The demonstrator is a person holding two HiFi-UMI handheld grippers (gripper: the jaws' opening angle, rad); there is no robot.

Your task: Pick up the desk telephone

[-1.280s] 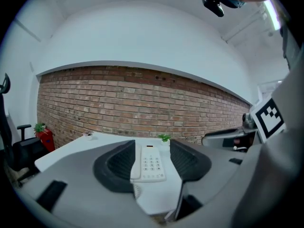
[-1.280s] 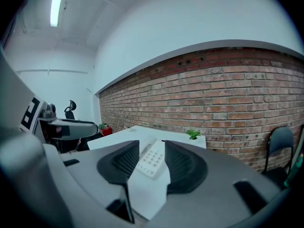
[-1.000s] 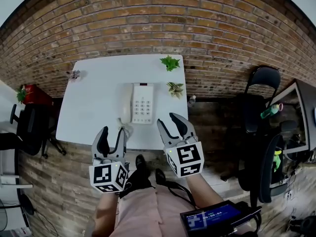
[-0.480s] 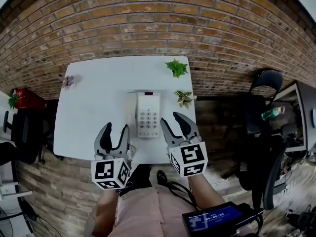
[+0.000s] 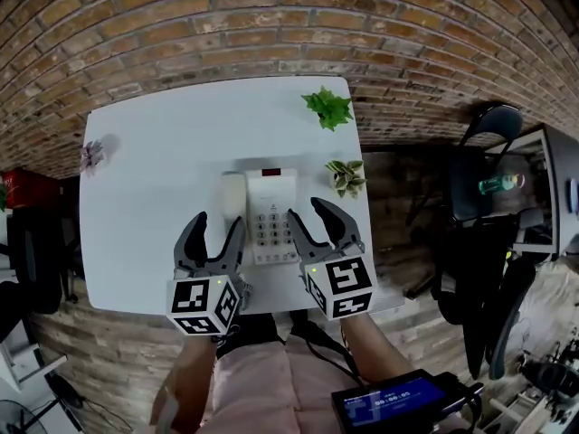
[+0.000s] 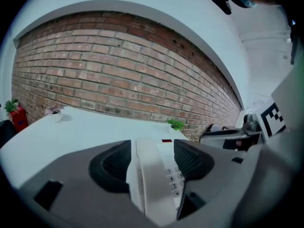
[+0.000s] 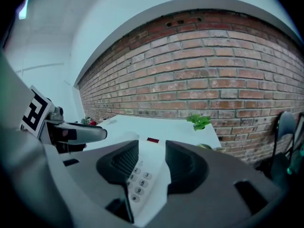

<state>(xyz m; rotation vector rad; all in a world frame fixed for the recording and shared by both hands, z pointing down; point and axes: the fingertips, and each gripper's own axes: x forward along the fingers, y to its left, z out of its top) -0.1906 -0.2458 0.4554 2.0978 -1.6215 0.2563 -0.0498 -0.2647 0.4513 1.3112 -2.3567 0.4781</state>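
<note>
The left gripper, grey-fingered with a marker cube at its rear, is held at the near left corner of the white plastic desk telephone. Its jaws are released and have just been opening. The long white handset is seen between them in the left gripper view, with no pad pressed on it. The wider gap is judged to be set for the handset side of the body.

The right gripper, of the same build, is held at the near right corner of the desk telephone. Its jaws are also released. The grey-buttoned keypad and the right edge of the body are seen between them, ungripped. One gripper is placed at each side, probably so that the body can be lifted level from both flanks. Contact with the casing cannot be confirmed.

The desk telephone lies flat near the front edge of the white rectangular table. Its handset is cradled on the left, and a small dark red panel is set at its far end.

A small pale-leaved potted plant stands just right of the desk telephone. A green leafy plant stands beyond it to the right. A red brick wall rises beyond the desk telephone.
</note>
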